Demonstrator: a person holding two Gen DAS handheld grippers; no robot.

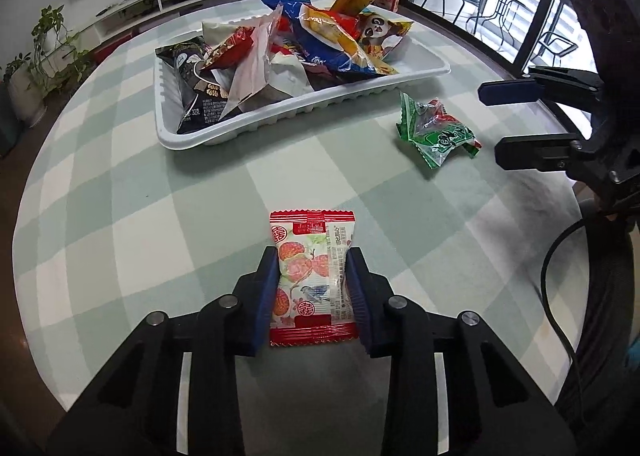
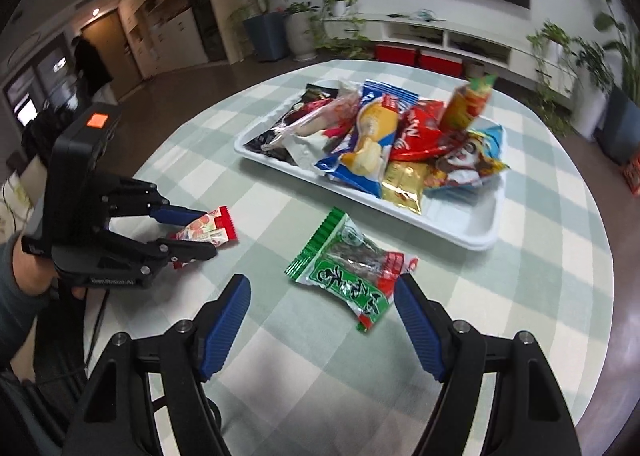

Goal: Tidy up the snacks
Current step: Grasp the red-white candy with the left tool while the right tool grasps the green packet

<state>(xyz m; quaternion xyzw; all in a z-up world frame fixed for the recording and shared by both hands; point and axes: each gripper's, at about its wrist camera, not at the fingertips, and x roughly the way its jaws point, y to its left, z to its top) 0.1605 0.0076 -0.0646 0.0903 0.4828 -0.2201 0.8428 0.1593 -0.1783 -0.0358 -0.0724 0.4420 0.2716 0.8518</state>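
Much of the pile in the white tray point(image 1: 304, 118) is buried: packets overlap so that only corners and scraps of print show, and the small lettering on the black packet point(image 1: 196, 96) at the tray's near end is too fine to read. In the right wrist view the orange packet point(image 2: 466, 106) standing up at the back is blurred. The left claw point(image 1: 312, 288) is pinching the red-and-white snack packet point(image 1: 312, 280), blue pads pressed against its two long sides, the packet's top edge reaching forward past the fingertips; whether it rests on the checked desk point(image 1: 140, 224) or is lifted clear I cannot tell. The tray sits well beyond it across the desk. The right claw point(image 2: 322, 322) is spread wide, its fingers flanking the near end of the green snack packet point(image 2: 352, 272), which lies crumpled on the desk just beside the tray's near rim, not touching either pad.
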